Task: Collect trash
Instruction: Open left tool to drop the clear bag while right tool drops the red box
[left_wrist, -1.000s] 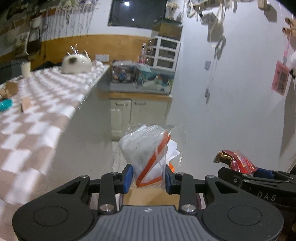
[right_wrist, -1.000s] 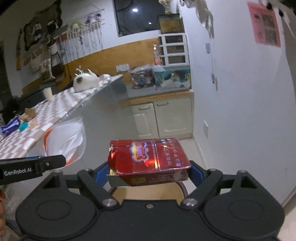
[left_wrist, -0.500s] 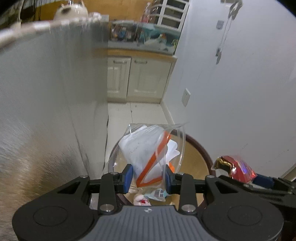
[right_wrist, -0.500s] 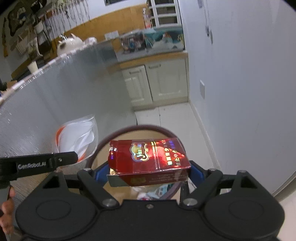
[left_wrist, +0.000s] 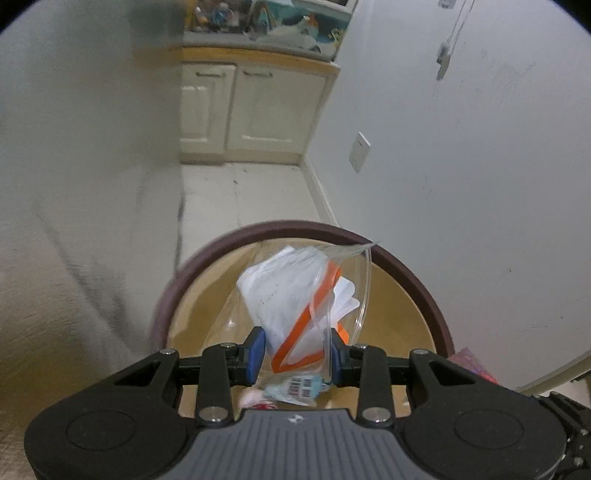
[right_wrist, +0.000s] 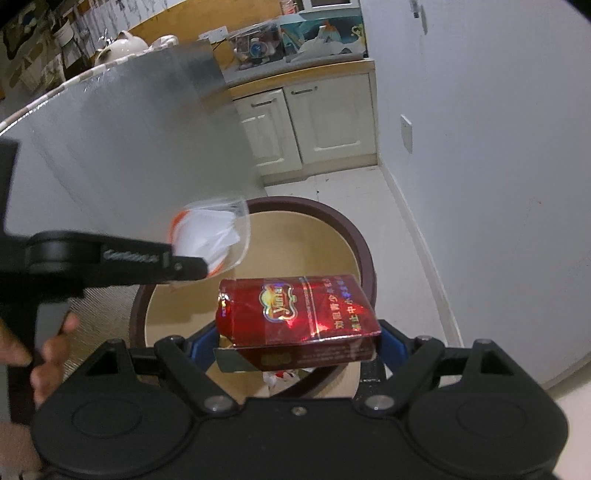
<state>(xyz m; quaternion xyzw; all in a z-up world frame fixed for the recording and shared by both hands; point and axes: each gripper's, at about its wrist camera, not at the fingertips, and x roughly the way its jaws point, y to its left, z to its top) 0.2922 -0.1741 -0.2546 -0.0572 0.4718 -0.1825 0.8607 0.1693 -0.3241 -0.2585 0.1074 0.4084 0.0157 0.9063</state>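
Trash rides in both my claws above the round bin (left_wrist: 413, 280), whose dark rim and tan inside fill the lower middle of both wrist views; my left gripper (left_wrist: 295, 354) pinches a clear plastic bag (left_wrist: 295, 295) stuffed with white paper and an orange strip, the blue pads pressed against its sides, the bag standing up from the jaws over the bin's opening; my right gripper (right_wrist: 295, 341) clamps a red cigarette pack (right_wrist: 299, 314) across its width, jaws wide around it, the pack lying flat over the near half of the bin (right_wrist: 354, 236); in the right wrist view the left gripper (right_wrist: 207, 267) reaches in from the left edge with the bag (right_wrist: 210, 236) at its tip, and my hand (right_wrist: 48, 354) grips its handle at lower left; scraps, one with a barcode (left_wrist: 299, 386), lie at the bin's bottom; white cabinets (right_wrist: 306, 122) stand at upper centre; a white wall (right_wrist: 498, 184) fills the right side.
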